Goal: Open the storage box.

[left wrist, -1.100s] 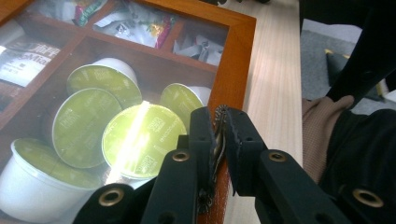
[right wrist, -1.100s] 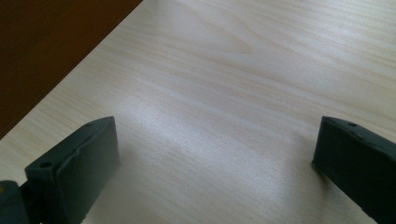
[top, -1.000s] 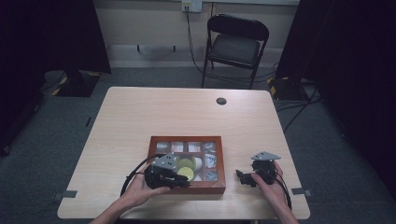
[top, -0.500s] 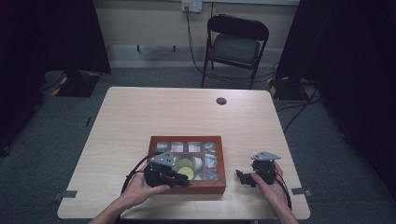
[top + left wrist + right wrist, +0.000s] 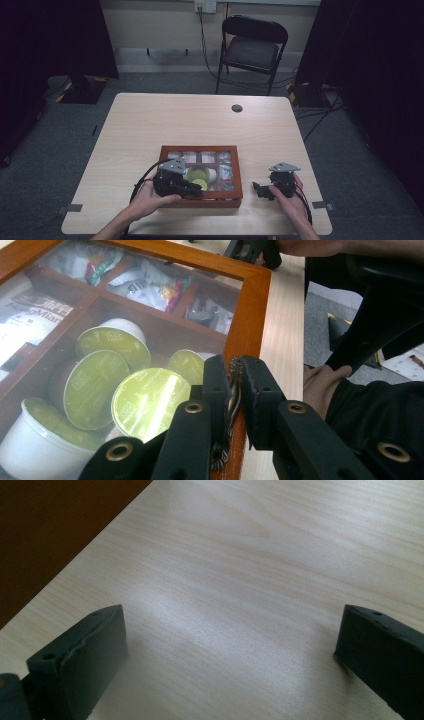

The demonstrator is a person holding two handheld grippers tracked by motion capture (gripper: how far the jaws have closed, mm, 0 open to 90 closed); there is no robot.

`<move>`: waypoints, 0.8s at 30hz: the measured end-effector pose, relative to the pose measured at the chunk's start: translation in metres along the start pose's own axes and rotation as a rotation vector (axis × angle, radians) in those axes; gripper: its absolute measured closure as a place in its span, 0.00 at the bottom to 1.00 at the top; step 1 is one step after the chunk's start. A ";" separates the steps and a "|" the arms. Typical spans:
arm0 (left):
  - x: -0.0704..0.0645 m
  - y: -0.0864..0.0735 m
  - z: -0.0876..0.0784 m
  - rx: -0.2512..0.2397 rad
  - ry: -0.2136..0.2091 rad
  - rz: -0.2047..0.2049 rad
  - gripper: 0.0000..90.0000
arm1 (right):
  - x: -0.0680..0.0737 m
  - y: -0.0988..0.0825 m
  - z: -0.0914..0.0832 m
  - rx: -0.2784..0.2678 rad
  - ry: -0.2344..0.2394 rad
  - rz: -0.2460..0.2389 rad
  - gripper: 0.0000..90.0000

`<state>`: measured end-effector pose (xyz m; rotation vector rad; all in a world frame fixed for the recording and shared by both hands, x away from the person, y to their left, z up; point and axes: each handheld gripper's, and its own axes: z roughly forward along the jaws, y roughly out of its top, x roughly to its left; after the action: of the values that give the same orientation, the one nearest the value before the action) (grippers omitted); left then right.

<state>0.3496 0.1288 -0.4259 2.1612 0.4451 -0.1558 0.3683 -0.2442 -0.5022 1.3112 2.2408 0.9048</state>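
A red-brown wooden box (image 5: 200, 148) with a glass lid lies near the table's front edge. Through the glass I see green-topped pods (image 5: 147, 402) and sachets (image 5: 145, 285) in compartments. My left gripper (image 5: 234, 371) is shut on a small metal clasp (image 5: 231, 405) at the lid's wooden frame (image 5: 252, 295). From above, the left gripper (image 5: 197, 189) sits at the box's front rim. To the right of the box, my right gripper (image 5: 257, 190) rests low over the table. Its jaws (image 5: 232, 630) stand wide open above bare wood, with nothing between them.
A black folding chair (image 5: 255, 45) stands beyond the far edge of the table. A small dark round cap (image 5: 237, 108) sits in the tabletop at the back. The box's dark side (image 5: 50, 530) is close to the right gripper. The table (image 5: 150, 120) is light wood.
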 end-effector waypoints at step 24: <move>0.002 0.020 -0.012 0.024 -0.010 -0.070 0.90 | 0.000 0.000 0.000 0.000 0.000 0.001 0.00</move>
<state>0.3587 0.1278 -0.4041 2.1681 0.5158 -0.2122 0.3683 -0.2441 -0.5022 1.3126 2.2402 0.9052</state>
